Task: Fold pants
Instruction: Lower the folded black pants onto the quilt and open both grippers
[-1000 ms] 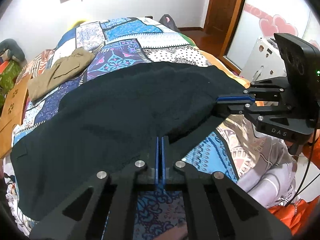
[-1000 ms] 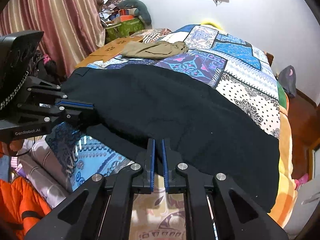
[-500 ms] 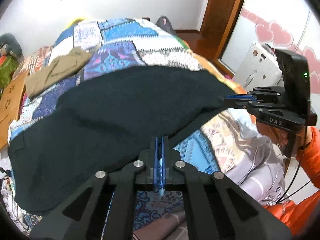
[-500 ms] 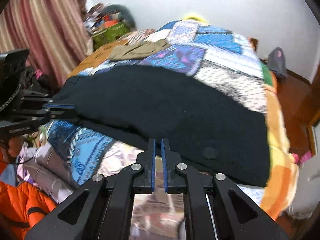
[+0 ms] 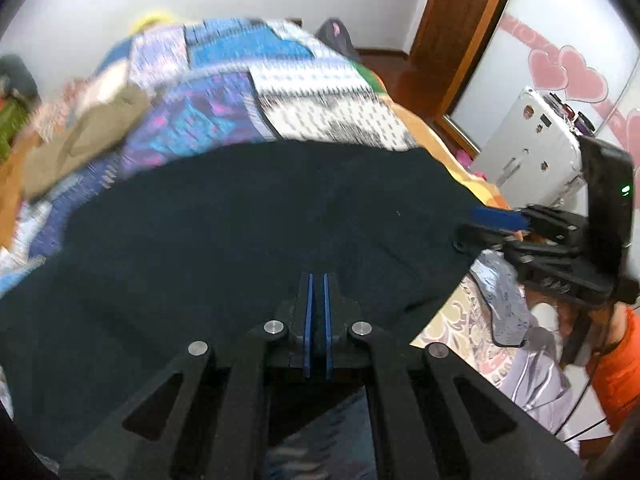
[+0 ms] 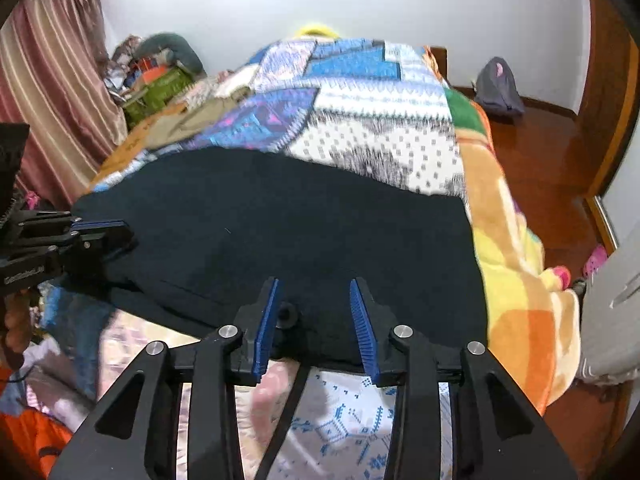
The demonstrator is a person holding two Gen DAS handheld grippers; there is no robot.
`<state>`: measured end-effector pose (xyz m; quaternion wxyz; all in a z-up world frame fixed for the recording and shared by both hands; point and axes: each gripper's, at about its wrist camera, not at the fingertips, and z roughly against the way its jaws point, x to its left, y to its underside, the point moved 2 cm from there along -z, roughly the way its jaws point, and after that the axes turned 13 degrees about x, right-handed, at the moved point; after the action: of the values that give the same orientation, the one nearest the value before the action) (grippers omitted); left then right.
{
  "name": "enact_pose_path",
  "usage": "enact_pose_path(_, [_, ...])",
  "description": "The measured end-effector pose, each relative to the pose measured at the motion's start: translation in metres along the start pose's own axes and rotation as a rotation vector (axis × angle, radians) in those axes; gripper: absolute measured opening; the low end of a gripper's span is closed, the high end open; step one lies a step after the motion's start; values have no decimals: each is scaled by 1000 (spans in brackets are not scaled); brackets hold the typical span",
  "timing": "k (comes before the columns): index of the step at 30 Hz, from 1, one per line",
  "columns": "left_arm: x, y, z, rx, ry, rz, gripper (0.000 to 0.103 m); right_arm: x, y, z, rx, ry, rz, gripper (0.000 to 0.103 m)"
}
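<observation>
The dark pants (image 5: 248,240) lie spread across the near end of the bed (image 6: 500,216), directly ahead of both claws and on top of a patchwork quilt (image 6: 360,92). The left claw (image 5: 316,280) is pinched narrow, its blue pads nearly together on the near edge of the pants, so it appears to be gripping the fabric. The right claw (image 6: 314,292) stands wide, its pads apart on either side of the near hem, holding nothing; a button (image 6: 286,314) on the pants sits just inside its left pad.

The step in hand looks like the laying down of a fold, with the right side let go and the left side not yet released. To do it well, the left claw should lower its edge flat, square with the edge beneath, before opening. The right claw should back straight away from the hem so a pad does not snag the cloth or button and drag the layer askew. Any ridge ahead of the claws is better smoothed now than folded in.

Far ahead and to the left of the claws a tan garment (image 5: 80,140) lies on the quilt, well apart from the pants, so it should not interfere. Loose bedding (image 5: 500,320) hangs just below the near edge, right of the left claw, and could get caught in a grip.
</observation>
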<state>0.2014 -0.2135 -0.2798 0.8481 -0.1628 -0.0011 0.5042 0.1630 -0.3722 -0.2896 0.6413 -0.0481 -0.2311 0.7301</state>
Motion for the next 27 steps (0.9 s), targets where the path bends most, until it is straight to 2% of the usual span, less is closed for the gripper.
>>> enact_pose_path(2, [-5, 4, -7, -15, 20, 20, 2, -6, 6, -16, 41, -5, -18, 35])
enact_pose_path(5, [-15, 8, -9, -16, 36, 13, 3, -20, 14, -17, 39, -49, -71, 39])
enact_pose_path(7, [-19, 8, -10, -18, 27, 11, 3, -27, 19, -17, 62, -20, -79, 39])
enact_pose_path(14, [-24, 7, -9, -24, 8, 11, 3, -43, 39, -12, 99, -5, -95, 41])
enact_pose_path(16, [-19, 5, -3, -14, 32, 26, 3, -42, 40, -9, 113, 49, -79, 43])
enact_pose_path(17, [-14, 4, 2, -19, 36, 40, 3, -41, 41, -5, 117, 75, -69, 43])
enact_pose_path(19, [-1, 3, 18, -56, 28, 71, 3, -43, 39, 0, 113, 75, -64, 44])
enact_pose_path(21, [17, 4, 38, -102, 7, 109, 8, -40, 33, 11, 92, 79, -51, 44])
enact_pose_path(27, [98, 15, 98, -213, -113, 245, 12, 1, -12, 51, -28, 60, 53, 44])
